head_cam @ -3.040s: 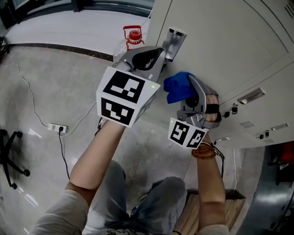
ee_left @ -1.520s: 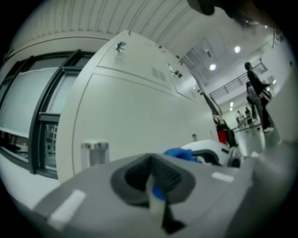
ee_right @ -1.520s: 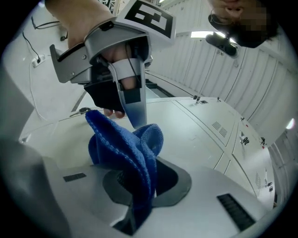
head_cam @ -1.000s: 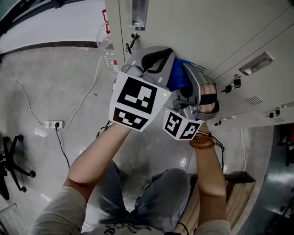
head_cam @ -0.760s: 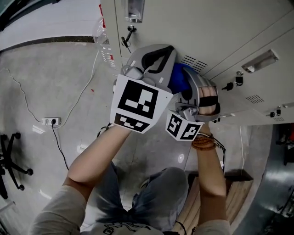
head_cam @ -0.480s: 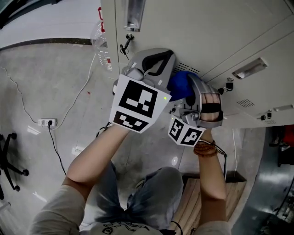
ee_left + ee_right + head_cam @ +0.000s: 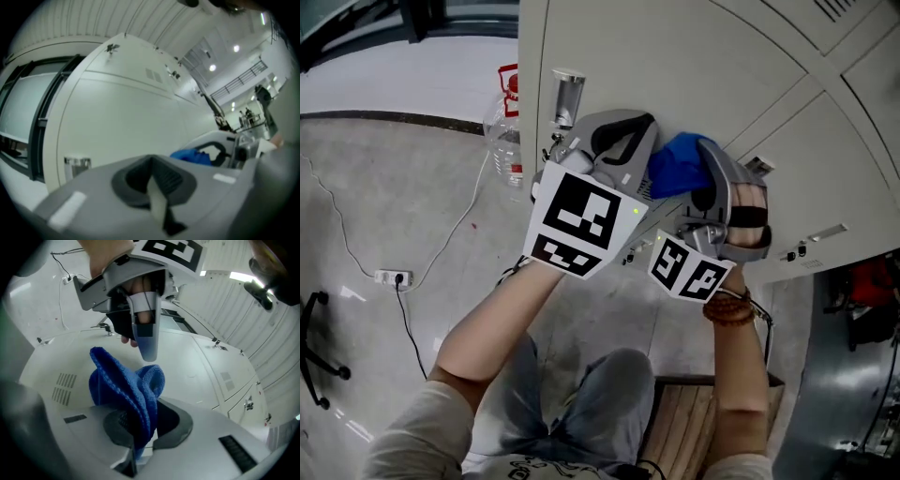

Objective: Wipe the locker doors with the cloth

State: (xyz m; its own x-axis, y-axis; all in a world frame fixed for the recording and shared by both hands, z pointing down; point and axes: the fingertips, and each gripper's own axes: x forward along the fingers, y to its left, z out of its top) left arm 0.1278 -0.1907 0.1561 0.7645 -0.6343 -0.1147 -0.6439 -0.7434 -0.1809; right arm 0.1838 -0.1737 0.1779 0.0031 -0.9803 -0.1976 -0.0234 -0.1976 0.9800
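Observation:
The off-white locker doors fill the upper right of the head view. My right gripper is shut on a bunched blue cloth, which lies against a door panel. In the right gripper view the cloth rises from between the jaws of the right gripper, to the right of some vent slots. My left gripper sits close beside it on the left, its tip at the door. The left gripper is shut with nothing in it; the cloth shows to its right.
A clear plastic bottle stands on the floor by the locker's corner. A metal handle sticks out from the door near the left gripper. A power strip and cable lie on the floor, and a wooden pallet lies by the person's legs.
Both grippers have stayed close together and moved across the locker door. The cloth has slid away from the vent slots and the key lock it was near.

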